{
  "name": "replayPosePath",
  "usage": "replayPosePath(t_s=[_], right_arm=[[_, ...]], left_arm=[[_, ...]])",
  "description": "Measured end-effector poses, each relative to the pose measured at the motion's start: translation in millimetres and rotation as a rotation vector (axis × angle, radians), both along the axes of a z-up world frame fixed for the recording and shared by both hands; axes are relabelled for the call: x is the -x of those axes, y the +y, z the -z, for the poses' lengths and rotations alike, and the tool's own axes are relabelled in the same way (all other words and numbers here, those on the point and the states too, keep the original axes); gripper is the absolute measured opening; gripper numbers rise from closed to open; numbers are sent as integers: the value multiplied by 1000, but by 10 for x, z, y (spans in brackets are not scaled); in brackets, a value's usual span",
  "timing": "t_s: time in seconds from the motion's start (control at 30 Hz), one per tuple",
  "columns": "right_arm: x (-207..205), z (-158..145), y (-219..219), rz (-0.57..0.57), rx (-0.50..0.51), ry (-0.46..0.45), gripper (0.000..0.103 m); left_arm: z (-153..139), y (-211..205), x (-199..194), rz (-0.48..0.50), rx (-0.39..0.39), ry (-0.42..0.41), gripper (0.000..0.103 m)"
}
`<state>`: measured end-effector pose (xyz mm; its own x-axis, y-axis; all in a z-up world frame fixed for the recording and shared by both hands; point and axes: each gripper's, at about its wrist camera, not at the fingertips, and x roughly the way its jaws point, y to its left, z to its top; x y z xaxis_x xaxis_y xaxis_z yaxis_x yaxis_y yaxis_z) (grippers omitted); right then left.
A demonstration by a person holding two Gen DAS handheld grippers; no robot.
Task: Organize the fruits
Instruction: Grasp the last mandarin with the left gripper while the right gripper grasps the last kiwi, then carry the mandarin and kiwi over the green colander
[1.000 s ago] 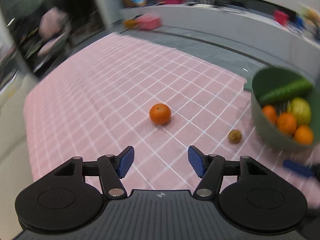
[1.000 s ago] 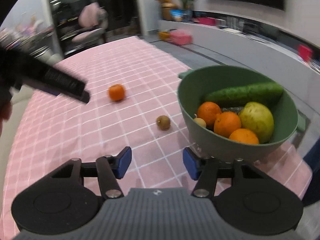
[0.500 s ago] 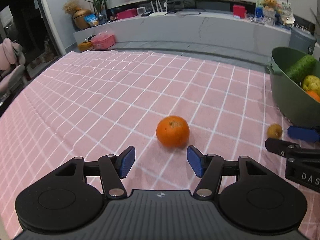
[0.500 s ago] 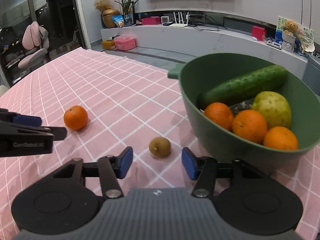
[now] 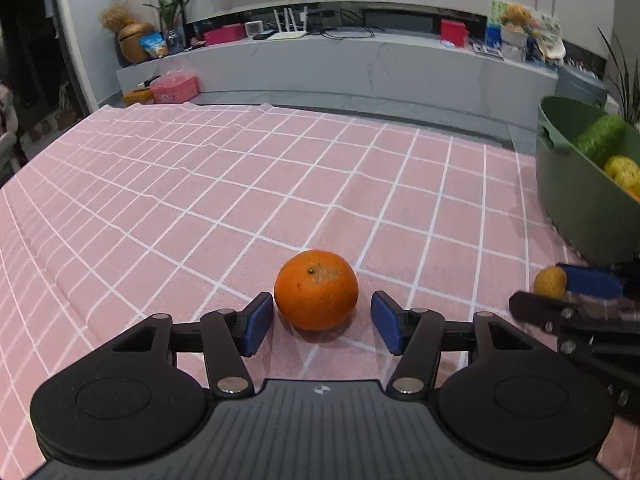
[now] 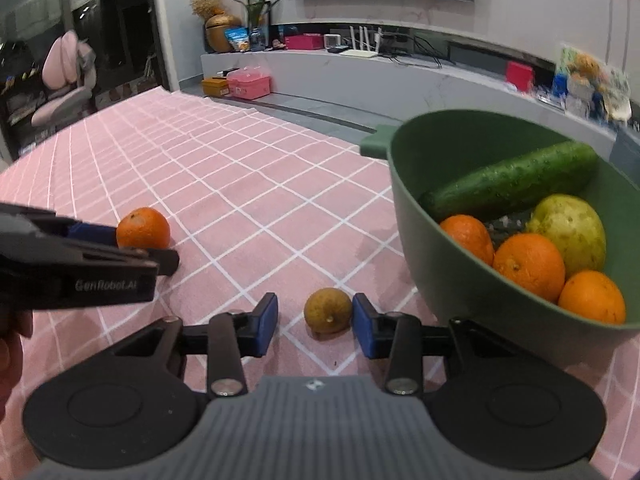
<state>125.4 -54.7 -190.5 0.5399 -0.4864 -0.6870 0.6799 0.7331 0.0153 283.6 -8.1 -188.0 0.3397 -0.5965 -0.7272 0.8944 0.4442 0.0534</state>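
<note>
Blue fingers (image 5: 258, 322) gape wide around the orange (image 5: 316, 290).

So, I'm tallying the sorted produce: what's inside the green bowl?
The green bowl holds a cucumber, three oranges and a yellow-green fruit. Anything beneath them is hidden.

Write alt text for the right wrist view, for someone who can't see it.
The open right gripper straddles a small brown fruit on a pink checked tablecloth. Beside it stands a green bowl holding oranges, a cucumber and a pear; at left, the left gripper reaches an orange.
</note>
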Motion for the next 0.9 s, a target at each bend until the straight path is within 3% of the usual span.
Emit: replayPosePath(t_s=[0.1, 0.17, 0.63, 0.9], right_arm=[[-6, 9, -8, 4, 6, -1, 30], [-4, 5, -17, -1, 5, -4, 22], [47, -41, -56, -30, -51, -26, 21], [11, -408, 44, -97, -81, -75, 21]], left_arm=[[5, 4, 3, 0, 9, -4, 62], [-1, 6, -3, -15, 13, -9, 50], [-73, 110, 59, -44, -1, 6, 49], [-562, 281, 148, -81, -19, -42, 48]])
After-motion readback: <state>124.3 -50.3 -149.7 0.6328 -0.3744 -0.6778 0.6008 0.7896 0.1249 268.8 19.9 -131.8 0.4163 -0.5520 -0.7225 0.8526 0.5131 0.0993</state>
